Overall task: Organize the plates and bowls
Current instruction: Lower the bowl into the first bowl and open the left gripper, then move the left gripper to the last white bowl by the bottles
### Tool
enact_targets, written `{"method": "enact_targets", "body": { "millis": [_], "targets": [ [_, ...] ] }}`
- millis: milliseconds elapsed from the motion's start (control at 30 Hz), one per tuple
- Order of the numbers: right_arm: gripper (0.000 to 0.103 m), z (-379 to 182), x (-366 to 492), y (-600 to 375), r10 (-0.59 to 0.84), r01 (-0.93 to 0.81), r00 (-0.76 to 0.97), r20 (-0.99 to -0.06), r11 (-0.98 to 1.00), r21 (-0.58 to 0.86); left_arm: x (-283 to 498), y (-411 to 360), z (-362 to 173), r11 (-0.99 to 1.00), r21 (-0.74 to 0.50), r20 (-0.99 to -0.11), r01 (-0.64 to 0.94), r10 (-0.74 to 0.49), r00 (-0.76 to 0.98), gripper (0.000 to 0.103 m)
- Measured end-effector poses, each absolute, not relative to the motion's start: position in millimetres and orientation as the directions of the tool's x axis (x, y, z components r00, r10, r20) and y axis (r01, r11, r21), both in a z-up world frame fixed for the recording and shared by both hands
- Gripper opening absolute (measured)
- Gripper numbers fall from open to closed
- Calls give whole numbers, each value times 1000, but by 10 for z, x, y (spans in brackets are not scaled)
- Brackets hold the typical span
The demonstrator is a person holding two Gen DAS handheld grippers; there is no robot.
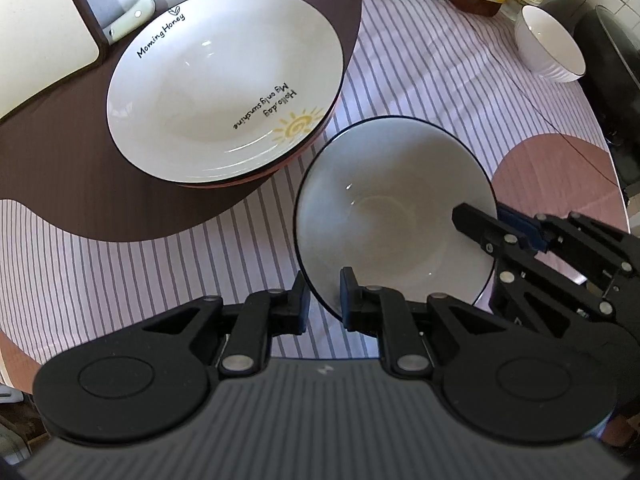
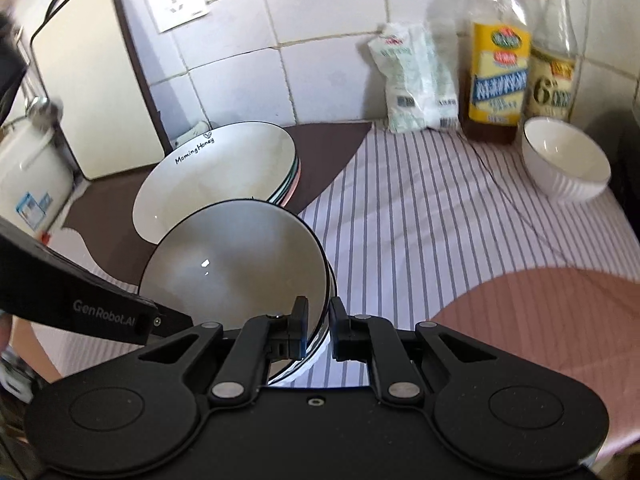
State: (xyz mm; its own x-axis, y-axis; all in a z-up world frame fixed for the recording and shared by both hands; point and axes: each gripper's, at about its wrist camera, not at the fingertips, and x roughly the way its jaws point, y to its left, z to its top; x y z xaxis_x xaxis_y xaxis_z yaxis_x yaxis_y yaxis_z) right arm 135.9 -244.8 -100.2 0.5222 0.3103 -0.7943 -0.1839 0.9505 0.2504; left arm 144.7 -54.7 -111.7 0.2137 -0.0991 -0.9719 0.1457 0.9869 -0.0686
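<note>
A grey-white bowl [image 1: 380,220] with a thin dark rim sits tilted over the striped cloth, just right of and in front of the plate stack. My left gripper [image 1: 324,294] is shut on its near rim, one pad inside and one outside. My right gripper [image 1: 498,220] is shut on the bowl's right rim. In the right wrist view the same bowl [image 2: 240,264] fills the middle, with my right gripper [image 2: 319,316] pinching its edge; a second rim line shows close beneath. The stack of large plates [image 1: 224,80], topped by one lettered "Morning Honey", rests on the brown patch.
A small white ribbed bowl [image 1: 548,44] stands at the back right near two bottles [image 2: 496,76] and a white bag [image 2: 416,80]. A cutting board [image 2: 96,80] leans on the tiled wall. A black appliance [image 1: 612,80] borders the right edge. A thin cable [image 2: 520,208] crosses the cloth.
</note>
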Motion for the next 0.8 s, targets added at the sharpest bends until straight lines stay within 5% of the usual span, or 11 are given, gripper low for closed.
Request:
{"method": "enact_targets", "body": {
  "millis": [300,400,567,800],
  "targets": [
    [16,-1022,1386,-2455,302,-203,539,-786,953,226,1446,-521,-1118,988,-89,-969,124,-115,218,19],
    [22,-976,1349,-2506,332,-216,547,-769,943,253,1451,-483,-1041,987,-106,-968,121,-130,213,27],
    [47,-763,1252,-2778,376,-240,599,-707,927,289,1444,-471,-737,977,-158,-956,142,-187,228,36],
    [48,-653,1165,-3308,295,-170,679,-672,954,247,1520,-733,-343,951,-193,-921,242,-260,290,39]
  ]
}}
